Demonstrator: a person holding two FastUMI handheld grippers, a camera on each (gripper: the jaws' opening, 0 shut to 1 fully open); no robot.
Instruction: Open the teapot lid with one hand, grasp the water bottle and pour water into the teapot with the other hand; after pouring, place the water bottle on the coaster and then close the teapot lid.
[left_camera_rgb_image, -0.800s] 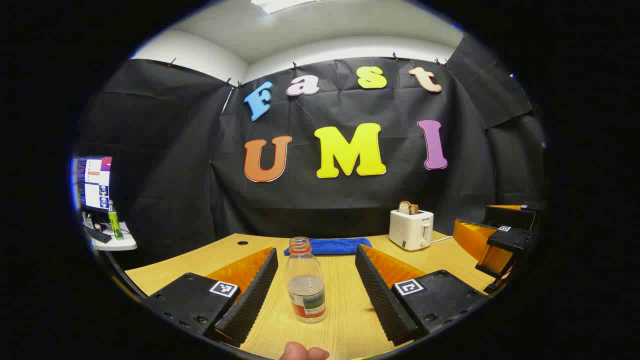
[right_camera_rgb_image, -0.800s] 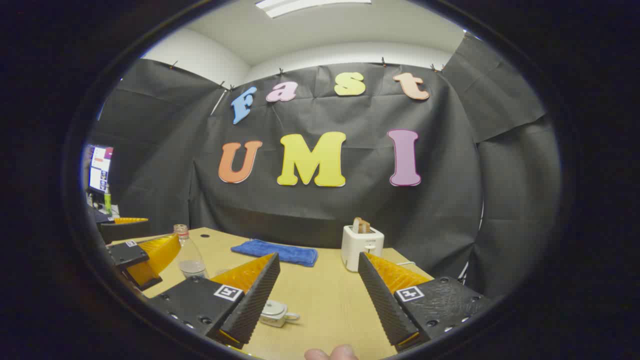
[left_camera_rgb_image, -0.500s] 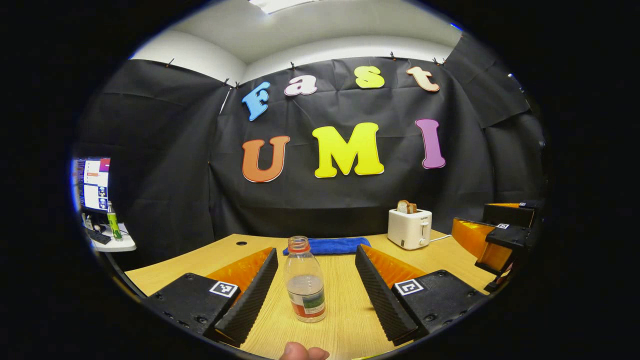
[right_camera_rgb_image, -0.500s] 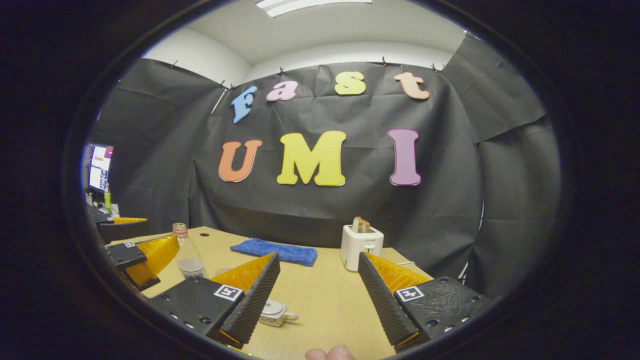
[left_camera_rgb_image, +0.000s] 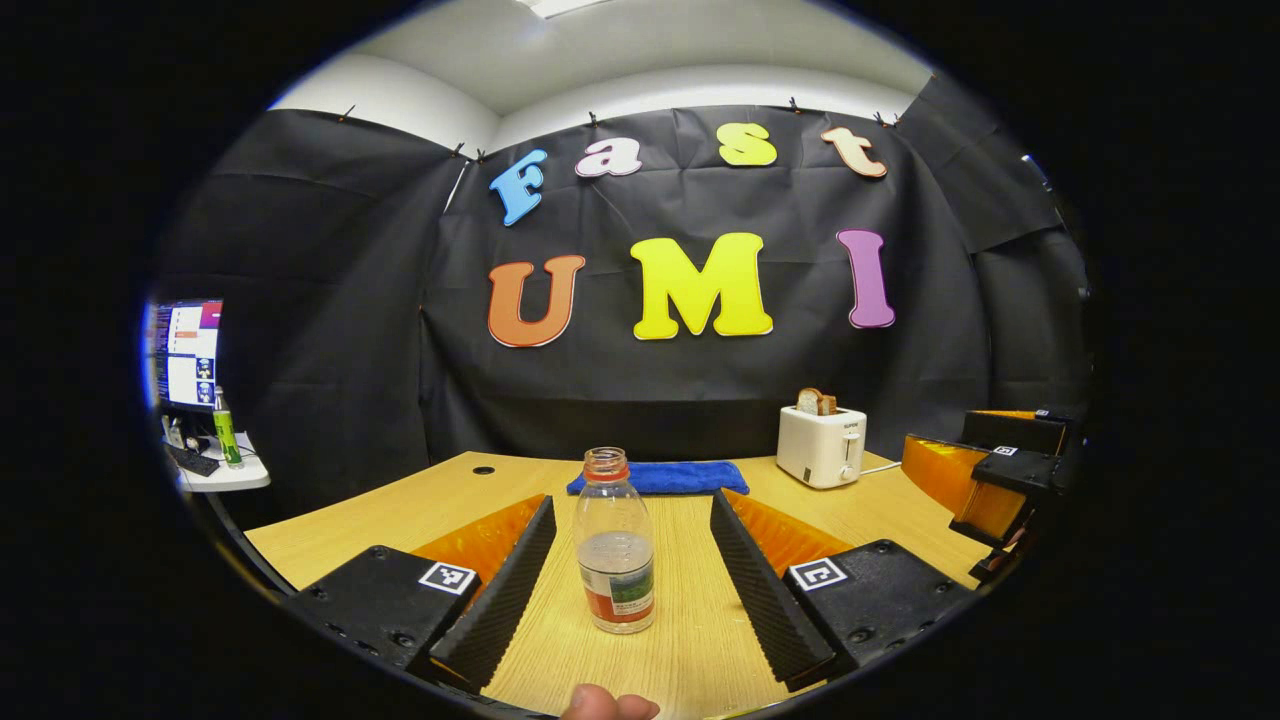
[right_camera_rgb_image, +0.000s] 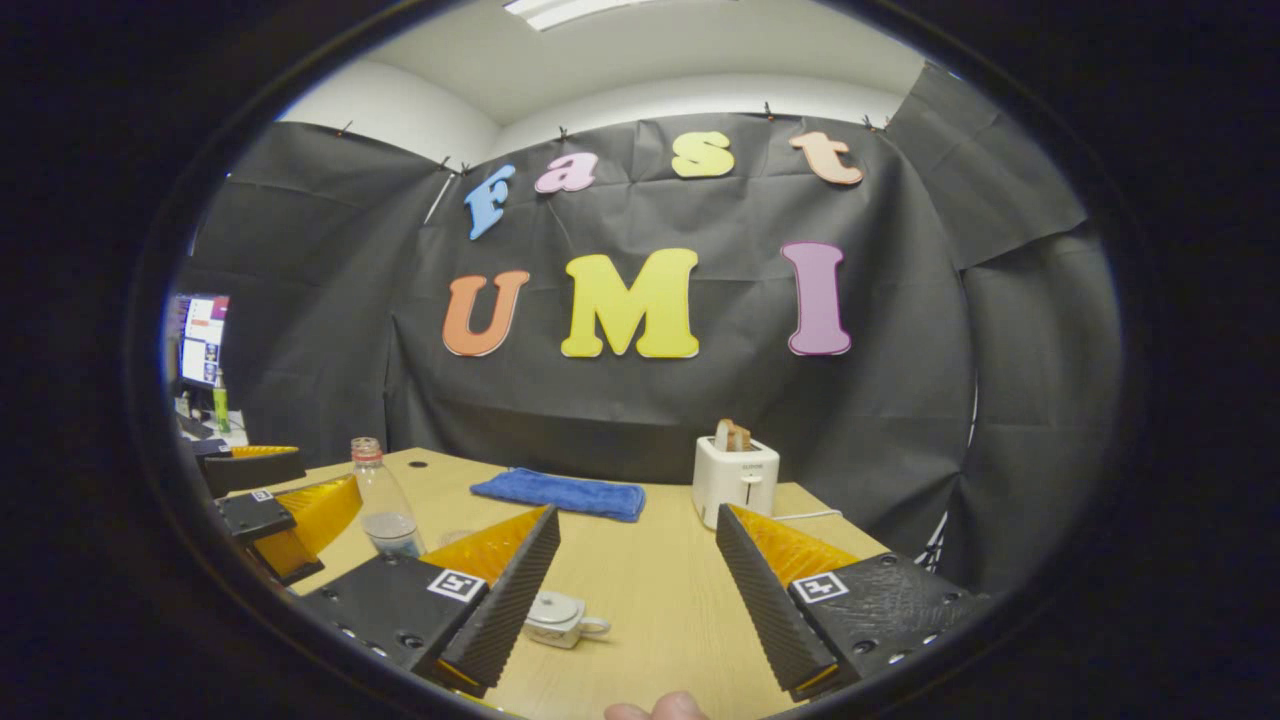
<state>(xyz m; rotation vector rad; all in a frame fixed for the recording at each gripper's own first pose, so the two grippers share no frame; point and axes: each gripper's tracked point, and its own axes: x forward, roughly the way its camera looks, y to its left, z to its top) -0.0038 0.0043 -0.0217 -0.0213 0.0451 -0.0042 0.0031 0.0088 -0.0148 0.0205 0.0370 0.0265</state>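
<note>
A clear water bottle (left_camera_rgb_image: 615, 545) stands upright on the wooden table (left_camera_rgb_image: 430, 510), uncapped and about a third full. It sits between the fingers of my left gripper (left_camera_rgb_image: 631, 498), which is open and touches neither side of it. My right gripper (right_camera_rgb_image: 637, 512) is also open with nothing in it. A small pale teapot (right_camera_rgb_image: 560, 618), lid on, sits low on the table by that gripper's left finger, partly hidden behind it. In the right gripper view the bottle (right_camera_rgb_image: 385, 505) stands at far left beside the left gripper (right_camera_rgb_image: 270, 510). The right gripper (left_camera_rgb_image: 985, 480) shows at the right edge of the left gripper view.
A blue cloth (left_camera_rgb_image: 657, 477) lies at the table's back. A white toaster (left_camera_rgb_image: 822, 445) holding bread stands back right, its cord trailing right. A side desk with a monitor (left_camera_rgb_image: 185, 355) is far left. A thumb tip (left_camera_rgb_image: 600, 705) shows at the bottom.
Both grippers have shifted slightly, so the table and bottle sit a little higher in view. The left gripper has edged closer around the bottle. Both stay open.
</note>
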